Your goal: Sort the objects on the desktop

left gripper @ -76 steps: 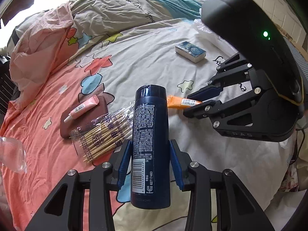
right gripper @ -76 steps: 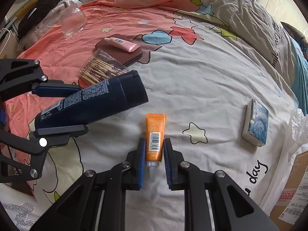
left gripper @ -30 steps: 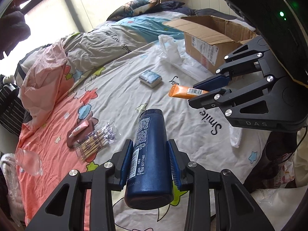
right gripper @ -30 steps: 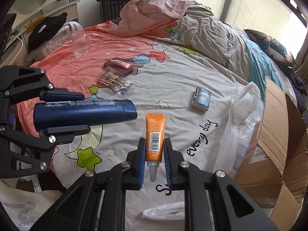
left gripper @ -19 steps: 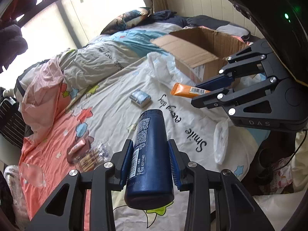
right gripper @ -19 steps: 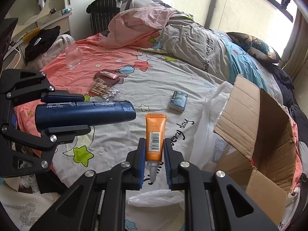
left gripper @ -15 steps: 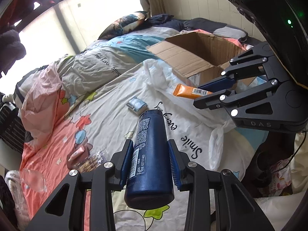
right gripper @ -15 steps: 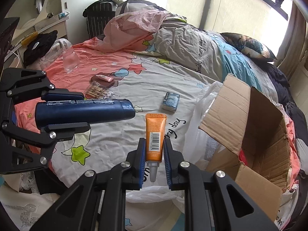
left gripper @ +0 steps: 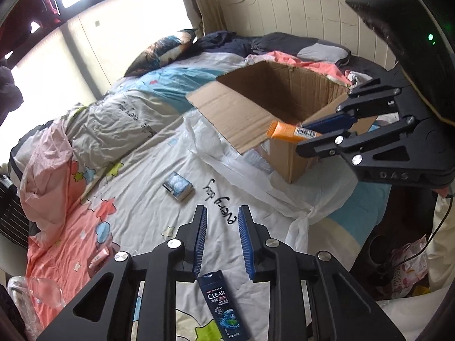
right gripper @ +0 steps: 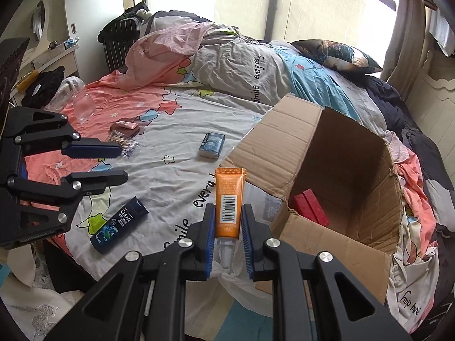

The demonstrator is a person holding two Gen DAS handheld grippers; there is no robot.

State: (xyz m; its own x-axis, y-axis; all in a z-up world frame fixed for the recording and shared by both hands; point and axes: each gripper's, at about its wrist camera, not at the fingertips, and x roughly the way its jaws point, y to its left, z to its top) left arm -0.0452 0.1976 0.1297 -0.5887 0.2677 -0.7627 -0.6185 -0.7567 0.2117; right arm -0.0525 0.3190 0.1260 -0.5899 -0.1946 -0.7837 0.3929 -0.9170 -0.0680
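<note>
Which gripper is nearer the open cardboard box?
Right. The right gripper, shut on the orange tube, is at the open cardboard box's edge; the left gripper hangs empty over the bedsheet.

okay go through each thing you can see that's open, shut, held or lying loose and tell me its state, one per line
left gripper: empty; jaws have just been closing, nothing between them
right gripper: shut on the orange tube
shampoo bottle: lying loose on the bedsheet
cardboard box: flaps open, red box inside
small blue pack: lying flat on the sheet
</note>
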